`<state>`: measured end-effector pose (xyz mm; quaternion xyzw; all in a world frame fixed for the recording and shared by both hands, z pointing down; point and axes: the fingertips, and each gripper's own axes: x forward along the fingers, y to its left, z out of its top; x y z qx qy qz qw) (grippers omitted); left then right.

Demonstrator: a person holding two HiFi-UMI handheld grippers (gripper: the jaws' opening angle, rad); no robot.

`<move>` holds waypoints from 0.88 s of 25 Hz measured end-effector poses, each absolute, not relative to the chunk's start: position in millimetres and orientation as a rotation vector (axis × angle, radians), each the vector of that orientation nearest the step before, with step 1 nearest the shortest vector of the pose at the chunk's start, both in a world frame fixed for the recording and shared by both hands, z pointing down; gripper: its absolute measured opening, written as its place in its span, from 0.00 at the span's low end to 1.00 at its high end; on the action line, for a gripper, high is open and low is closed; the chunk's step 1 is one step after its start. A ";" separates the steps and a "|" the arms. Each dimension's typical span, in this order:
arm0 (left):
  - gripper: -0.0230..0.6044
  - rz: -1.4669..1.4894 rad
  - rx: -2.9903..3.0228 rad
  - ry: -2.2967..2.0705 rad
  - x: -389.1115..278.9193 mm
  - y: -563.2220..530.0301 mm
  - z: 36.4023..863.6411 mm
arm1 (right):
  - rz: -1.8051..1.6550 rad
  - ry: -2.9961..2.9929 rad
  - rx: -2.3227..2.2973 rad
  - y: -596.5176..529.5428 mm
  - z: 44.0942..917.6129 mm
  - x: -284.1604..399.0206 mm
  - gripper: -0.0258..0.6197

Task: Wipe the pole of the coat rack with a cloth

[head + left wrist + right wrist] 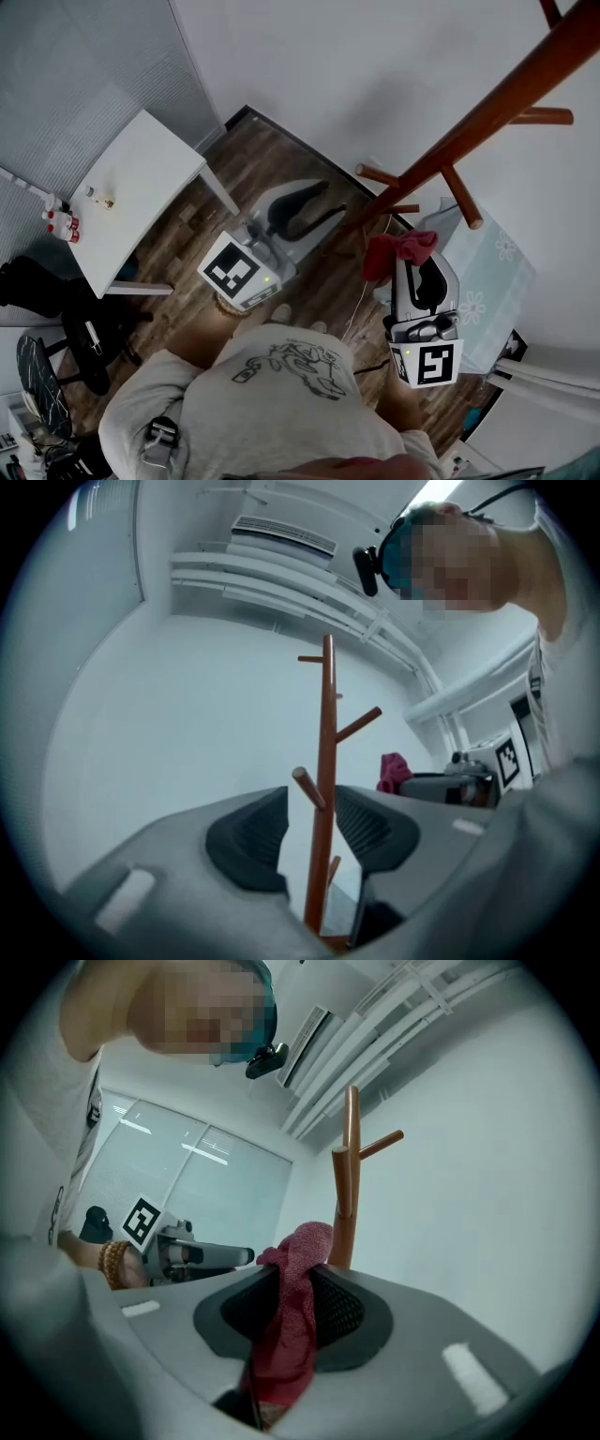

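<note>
The coat rack's brown pole slants down from the top right of the head view, with short pegs near its lower part. My right gripper is shut on a red cloth, held just right of the pole. In the right gripper view the cloth hangs bunched between the pads, with the pole close behind it. My left gripper is open, left of the pole. In the left gripper view the pole stands in the gap between the jaws, beyond the pads and untouched.
A white table with small bottles stands at the left, with a black chair below it. A pale blue flowered surface lies right of the rack. White walls are close behind the rack. Wood floor shows in between.
</note>
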<state>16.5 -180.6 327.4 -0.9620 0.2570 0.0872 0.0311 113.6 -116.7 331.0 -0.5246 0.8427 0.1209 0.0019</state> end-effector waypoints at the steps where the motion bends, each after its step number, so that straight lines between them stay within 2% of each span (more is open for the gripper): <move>1: 0.29 0.256 -2.975 0.792 14.0 -174.9 332.9 | 0.379 2.644 -1.647 -114.9 331.9 110.9 0.20; 9: 0.24 0.205 -3.019 0.791 15.7 -159.8 355.4 | 0.355 2.682 -1.631 -114.7 341.4 97.6 0.20; 22: 0.24 0.196 -3.035 0.798 22.9 -156.4 358.4 | 0.335 2.688 -1.627 -115.0 344.9 101.6 0.20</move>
